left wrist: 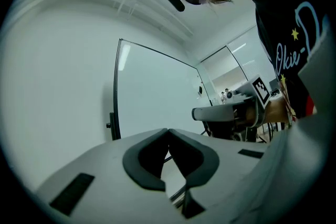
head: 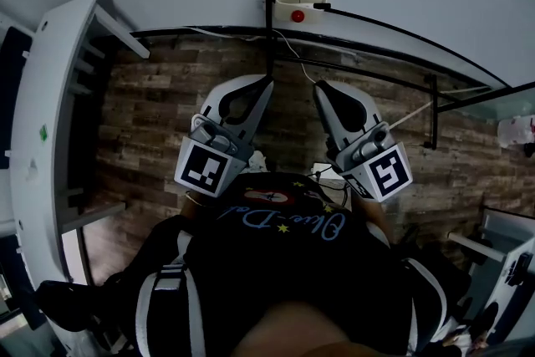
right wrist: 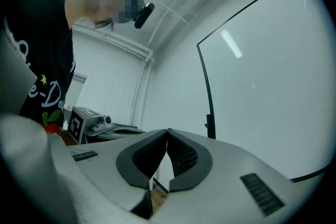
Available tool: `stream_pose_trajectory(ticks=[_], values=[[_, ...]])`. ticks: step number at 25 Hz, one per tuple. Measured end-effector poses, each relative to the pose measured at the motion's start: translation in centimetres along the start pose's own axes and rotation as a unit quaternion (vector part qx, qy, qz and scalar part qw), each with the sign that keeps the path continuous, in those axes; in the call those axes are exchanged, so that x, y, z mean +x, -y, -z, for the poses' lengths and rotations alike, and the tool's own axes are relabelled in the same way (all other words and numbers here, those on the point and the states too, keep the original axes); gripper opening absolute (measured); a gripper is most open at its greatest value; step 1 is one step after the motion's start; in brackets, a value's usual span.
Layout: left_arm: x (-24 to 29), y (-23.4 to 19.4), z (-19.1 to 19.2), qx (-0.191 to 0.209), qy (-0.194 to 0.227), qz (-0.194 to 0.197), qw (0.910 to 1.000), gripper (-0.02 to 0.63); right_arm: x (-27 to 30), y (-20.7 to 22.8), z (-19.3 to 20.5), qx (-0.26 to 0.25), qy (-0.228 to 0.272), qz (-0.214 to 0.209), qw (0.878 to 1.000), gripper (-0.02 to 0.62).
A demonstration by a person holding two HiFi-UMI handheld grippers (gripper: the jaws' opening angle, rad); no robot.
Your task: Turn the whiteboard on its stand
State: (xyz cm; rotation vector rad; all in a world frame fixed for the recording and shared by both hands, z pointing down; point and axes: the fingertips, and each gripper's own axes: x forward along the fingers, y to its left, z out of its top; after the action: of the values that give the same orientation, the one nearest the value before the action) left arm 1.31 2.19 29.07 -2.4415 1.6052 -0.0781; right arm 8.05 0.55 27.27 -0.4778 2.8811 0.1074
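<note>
Wood floor underfoot, whiteboard upright ahead, far right of its black stand post. I hold both grippers near my chest, short of the board, probably lining up before the turn. Left gripper and right gripper are clenched, empty and touching nothing.

left gripper: jaws together, empty | right gripper: jaws together, empty
</note>
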Motion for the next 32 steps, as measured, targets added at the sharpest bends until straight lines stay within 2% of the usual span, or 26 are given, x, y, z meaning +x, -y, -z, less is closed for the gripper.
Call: stream_pose_trajectory(ticks=[16,21,28,32], values=[[-0.2,-5.8,1.9,-0.007,0.002,0.032,0.9995,0.015,5.6,0.1,1.7,-0.016,-0.016,0.026,0.999,0.023],[-0.8,-7.3,3.1,-0.019,-0.012,0.042,0.9989,0.015,6.9,-0.2,1.9,-0.020,-0.023,0.041,0.999,0.023],[-0.4,-7.7,3.1,-0.025,0.010,0.054,0.9982,0.016,7.0,0.2,2.0,-0.041,-0.048,0.057,0.996,0.023],[-0.3,-8.1,3.6,-0.037,0.003,0.049,0.9981,0.020,7.6,1.4,1.7,-0.048,-0.045,0.060,0.996,0.025]])
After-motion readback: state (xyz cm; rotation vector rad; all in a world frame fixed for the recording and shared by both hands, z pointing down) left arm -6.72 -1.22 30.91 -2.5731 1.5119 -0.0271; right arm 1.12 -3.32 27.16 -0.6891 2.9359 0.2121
